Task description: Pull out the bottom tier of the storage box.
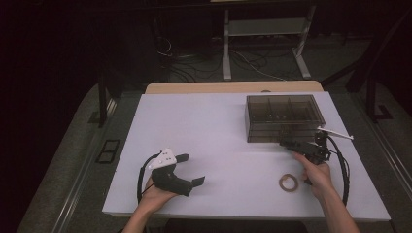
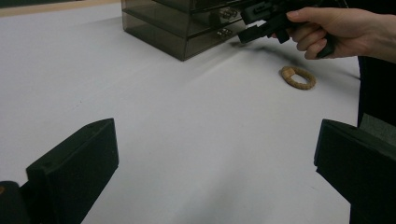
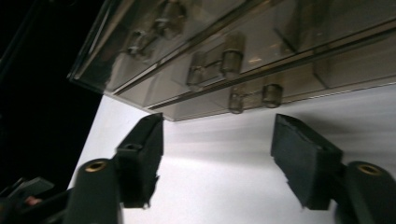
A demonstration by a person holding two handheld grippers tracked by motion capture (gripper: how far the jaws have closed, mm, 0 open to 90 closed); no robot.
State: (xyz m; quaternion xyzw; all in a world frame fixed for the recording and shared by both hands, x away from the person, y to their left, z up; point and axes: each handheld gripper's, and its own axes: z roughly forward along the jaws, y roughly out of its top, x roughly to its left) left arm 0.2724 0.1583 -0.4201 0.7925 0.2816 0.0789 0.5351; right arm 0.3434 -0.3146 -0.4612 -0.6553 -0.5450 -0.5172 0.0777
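A smoked clear drawer box (image 1: 284, 116) stands at the back right of the white table (image 1: 209, 126). My right gripper (image 1: 290, 143) is held just in front of its lower front face, open with nothing between the jaws. In the right gripper view the box (image 3: 261, 42) looms close, and its small clear drawer knobs (image 3: 271, 94) sit just beyond my right gripper (image 3: 219, 154). My left gripper (image 1: 192, 169) rests open near the front left, empty, facing right across the table. A cork ring (image 1: 288, 182) lies flat by the right hand.
The left gripper view looks across bare table toward the cork ring (image 2: 298, 77), the drawer box (image 2: 187, 28) and the other hand (image 2: 336, 28). Cables trail off both grippers. Dark floor, table legs and wires lie beyond the far edge.
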